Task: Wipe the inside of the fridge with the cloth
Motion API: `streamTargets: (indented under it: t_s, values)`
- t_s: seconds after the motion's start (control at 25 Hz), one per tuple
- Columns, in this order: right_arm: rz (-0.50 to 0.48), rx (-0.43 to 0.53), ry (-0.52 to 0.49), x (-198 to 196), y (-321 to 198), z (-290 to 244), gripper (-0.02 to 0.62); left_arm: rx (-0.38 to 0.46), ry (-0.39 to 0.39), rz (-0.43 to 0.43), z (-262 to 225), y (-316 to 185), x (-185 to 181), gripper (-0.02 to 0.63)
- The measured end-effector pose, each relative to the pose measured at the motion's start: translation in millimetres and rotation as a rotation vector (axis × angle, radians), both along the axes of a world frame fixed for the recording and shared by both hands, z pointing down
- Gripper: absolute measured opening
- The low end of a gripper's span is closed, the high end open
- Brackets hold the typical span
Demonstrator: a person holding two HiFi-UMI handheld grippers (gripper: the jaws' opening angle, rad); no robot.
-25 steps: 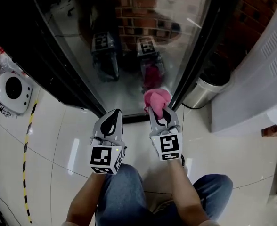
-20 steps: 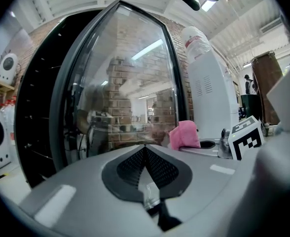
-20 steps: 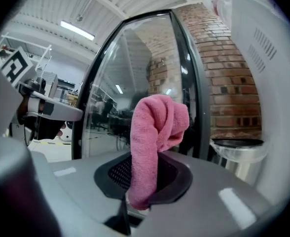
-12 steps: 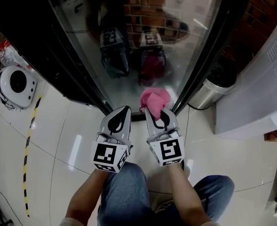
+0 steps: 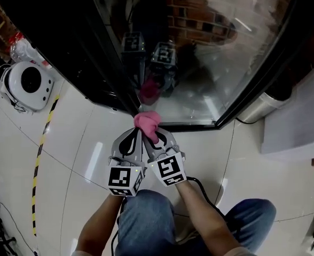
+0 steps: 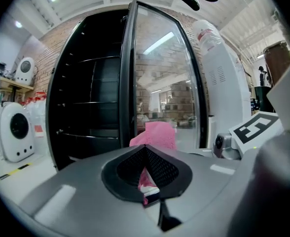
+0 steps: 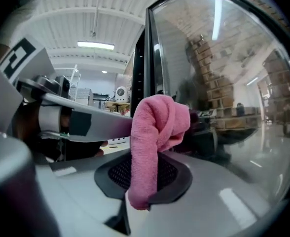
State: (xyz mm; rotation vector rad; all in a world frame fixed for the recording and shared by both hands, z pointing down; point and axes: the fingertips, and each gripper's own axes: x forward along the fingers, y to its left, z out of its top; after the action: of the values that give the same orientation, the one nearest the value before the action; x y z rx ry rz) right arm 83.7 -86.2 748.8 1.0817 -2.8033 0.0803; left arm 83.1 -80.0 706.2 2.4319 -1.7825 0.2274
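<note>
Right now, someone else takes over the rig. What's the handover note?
Grippers: right hand-held gripper is shut on the cloth, which sticks up past its jaws. Left hand-held gripper is tight beside it, jaws together with a pink bit of cloth pinched between them.
Things: fridge is straight ahead, its glass door looks open, with dark shelves to the left of it. The cloth is outside, near the door's lower edge.
Done: cloth is in grip.
Left: reach in and wipe the inside; the cloth isn't inside the fridge yet.
</note>
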Motion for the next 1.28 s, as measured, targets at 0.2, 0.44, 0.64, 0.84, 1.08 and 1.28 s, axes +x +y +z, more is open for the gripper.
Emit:
streamTargets:
  t_s: [0.2,0.44,0.64,0.84,1.08,1.28]
  values:
    - [0.016,-0.028,0.036,1,-6,30,0.054,-0.013,0.016,-0.003,11,0,-1,0.015]
    - [0.135,-0.069,0.09,52,-14,63,0.054,-0.021,0.034,0.016,10,-8,18,0.015]
    - [0.264,-0.08,0.098,116,-28,69,0.054,-0.014,0.05,0.06,2,-15,47,0.015]
    - [0.423,-0.088,0.103,184,-36,73,0.054,-0.022,0.06,0.101,-1,-15,69,0.015]
    - [0.517,-0.121,0.116,234,-28,84,0.054,-0.013,0.07,0.143,-11,-19,86,0.015]
    - [0.498,-0.052,0.087,226,-32,43,0.054,0.026,0.067,0.176,-30,-24,100,0.015]
